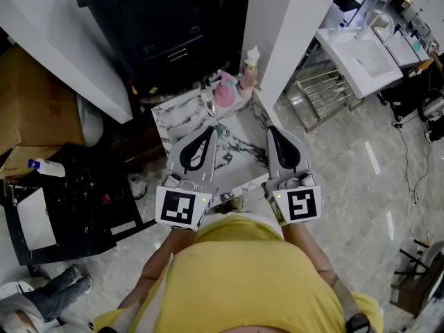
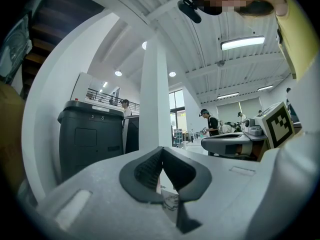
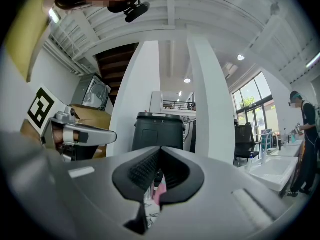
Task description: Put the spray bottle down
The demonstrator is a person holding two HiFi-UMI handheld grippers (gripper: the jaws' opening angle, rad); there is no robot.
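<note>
The marble table (image 1: 173,116) bears the spray bottle (image 1: 225,96) beyond my closed, empty jaws; placed, I judge. Next, withdraw.

1. The left gripper (image 1: 211,132) points level, out ahead of the torso (image 1: 243,276), its jaws closed together with nothing between them.
2. The right gripper (image 1: 272,132) lies parallel to it, near but apart, also level, with its jaws closed and empty.
3. The left forearm (image 1: 154,272) and right forearm (image 1: 316,252) flank the torso.
</note>
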